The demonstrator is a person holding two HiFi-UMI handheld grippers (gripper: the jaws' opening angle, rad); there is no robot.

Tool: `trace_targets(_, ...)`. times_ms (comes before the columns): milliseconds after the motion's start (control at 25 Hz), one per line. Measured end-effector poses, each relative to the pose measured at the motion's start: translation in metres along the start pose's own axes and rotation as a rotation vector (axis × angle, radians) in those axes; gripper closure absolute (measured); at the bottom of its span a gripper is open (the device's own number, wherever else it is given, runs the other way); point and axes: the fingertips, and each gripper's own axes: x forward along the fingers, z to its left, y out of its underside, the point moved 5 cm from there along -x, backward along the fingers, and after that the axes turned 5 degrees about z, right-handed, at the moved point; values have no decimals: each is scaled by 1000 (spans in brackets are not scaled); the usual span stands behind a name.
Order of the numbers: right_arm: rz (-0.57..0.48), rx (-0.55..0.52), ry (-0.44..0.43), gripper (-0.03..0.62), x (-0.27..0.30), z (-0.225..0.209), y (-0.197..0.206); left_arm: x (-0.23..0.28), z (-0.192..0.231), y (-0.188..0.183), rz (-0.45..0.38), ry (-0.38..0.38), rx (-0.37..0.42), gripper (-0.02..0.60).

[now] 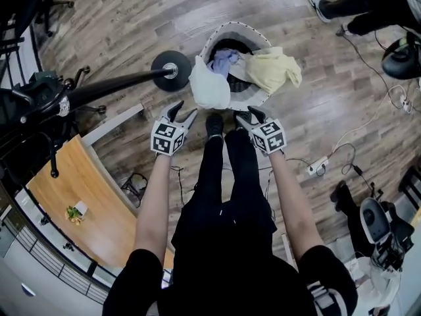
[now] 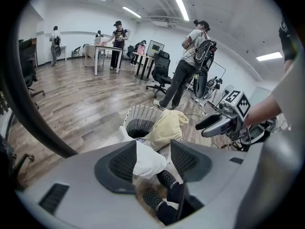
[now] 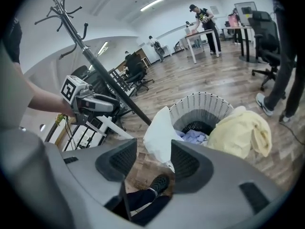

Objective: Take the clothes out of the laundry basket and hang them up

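Nearest thing in the head view is the person's own black shoes (image 1: 214,124) on the brown wood-plank floor (image 1: 131,18). The left gripper (image 1: 184,110) and right gripper (image 1: 247,114) sit either side of the legs, both tipped down. Both claws are spread wide, nothing pinched. In each gripper view a floppy white garment (image 1: 209,84) lines up in the gap, but the pads aren't on it.

That garment hangs over the near rim of the white lattice plastic laundry basket (image 1: 247,26), just ahead of the tips. A pale yellow garment (image 1: 273,68) is draped over the right rim, with a crumpled lilac garment (image 1: 223,59) down inside. The round base of a black metal coat stand (image 1: 172,70) is just left of the basket. A few people (image 2: 193,56) are standing around further back.
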Motion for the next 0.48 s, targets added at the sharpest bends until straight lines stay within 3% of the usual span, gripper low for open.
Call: trace_targets(480,24,81,-2,366,81,-27,34,64,31,33,19,11,-22,345)
